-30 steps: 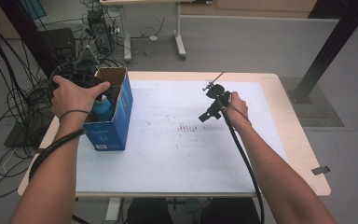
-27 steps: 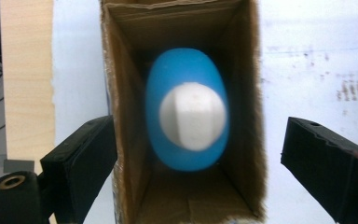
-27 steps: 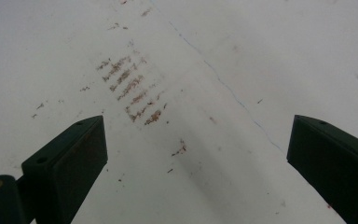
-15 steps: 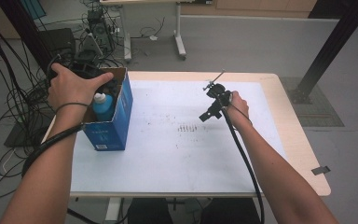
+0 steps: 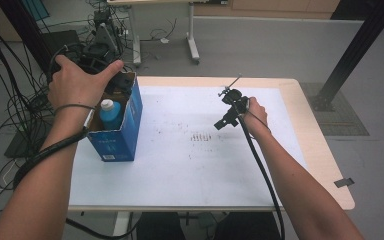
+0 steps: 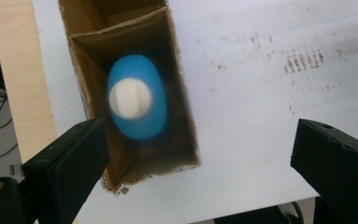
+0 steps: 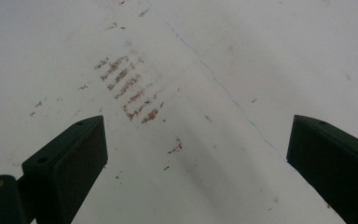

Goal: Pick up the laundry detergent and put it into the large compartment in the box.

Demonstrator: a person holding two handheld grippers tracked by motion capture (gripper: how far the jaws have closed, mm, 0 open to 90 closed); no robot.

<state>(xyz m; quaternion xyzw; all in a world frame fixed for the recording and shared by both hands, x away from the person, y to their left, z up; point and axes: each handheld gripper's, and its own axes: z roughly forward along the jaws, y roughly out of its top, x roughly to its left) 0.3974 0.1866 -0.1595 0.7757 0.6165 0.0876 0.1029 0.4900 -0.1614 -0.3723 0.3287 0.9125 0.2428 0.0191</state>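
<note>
The left hand-held gripper (image 6: 200, 172), its jaws having just opened wide and holding nothing, hangs above a smooth blue plastic bottle (image 6: 136, 103) with a round white cap, standing upright inside an open, rough-edged cardboard box (image 5: 122, 125) on the white-topped bench (image 5: 190, 170).

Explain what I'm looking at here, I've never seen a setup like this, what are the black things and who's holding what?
A person sits at a table covered with white paper, holding a hand-held gripper in each hand. The high view looks down from above. The other two come from cameras riding on each gripper; the black blocks at the bottom are its fingers. The left gripper hangs above an open blue box with a blue bottle standing inside; its fingers have just been opening, with nothing between them. The right gripper hovers open over the stained paper, holding nothing.
</note>
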